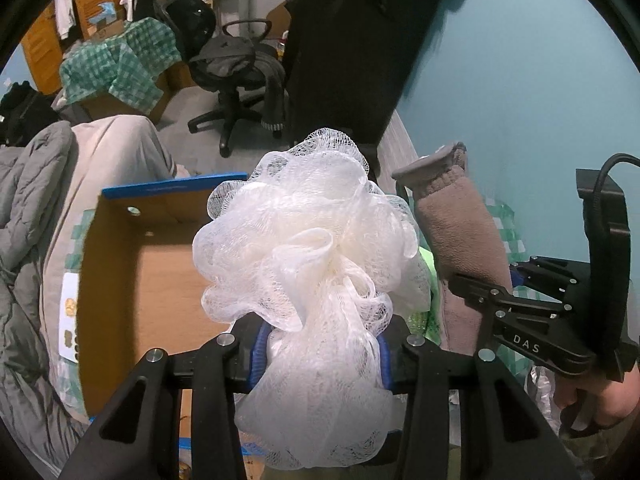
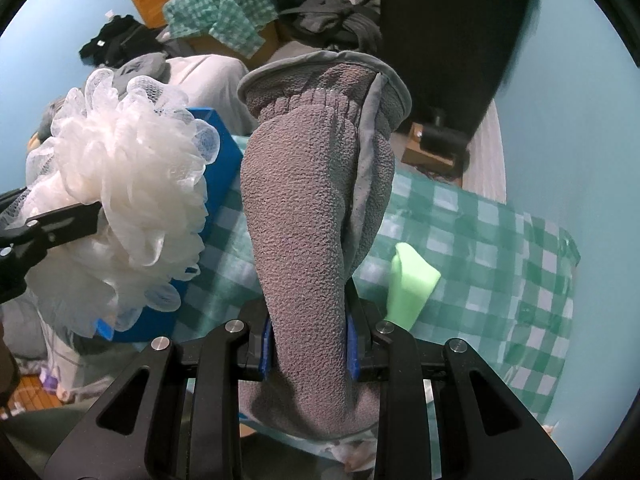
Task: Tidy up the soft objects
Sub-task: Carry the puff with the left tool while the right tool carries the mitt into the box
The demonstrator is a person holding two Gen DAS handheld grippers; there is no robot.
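My left gripper [image 1: 320, 354] is shut on a white mesh bath pouf [image 1: 308, 248], held up in front of an open cardboard box [image 1: 160, 272] with a blue outside. My right gripper [image 2: 308, 344] is shut on a grey fleece glove [image 2: 304, 208], held upright above the green checked cloth [image 2: 500, 264]. The glove [image 1: 460, 232] and right gripper [image 1: 452, 280] show to the right in the left wrist view. The pouf [image 2: 128, 188] and the blue box [image 2: 220, 172] show to the left in the right wrist view. A light green sponge [image 2: 412, 280] lies on the cloth beside the glove.
A grey quilted jacket [image 1: 24, 240] and a beige pillow [image 1: 120, 152] lie left of the box. An office chair [image 1: 236, 72] with clothes stands behind. A teal wall [image 1: 520, 80] is to the right. A black hanging garment [image 1: 352, 40] is behind the pouf.
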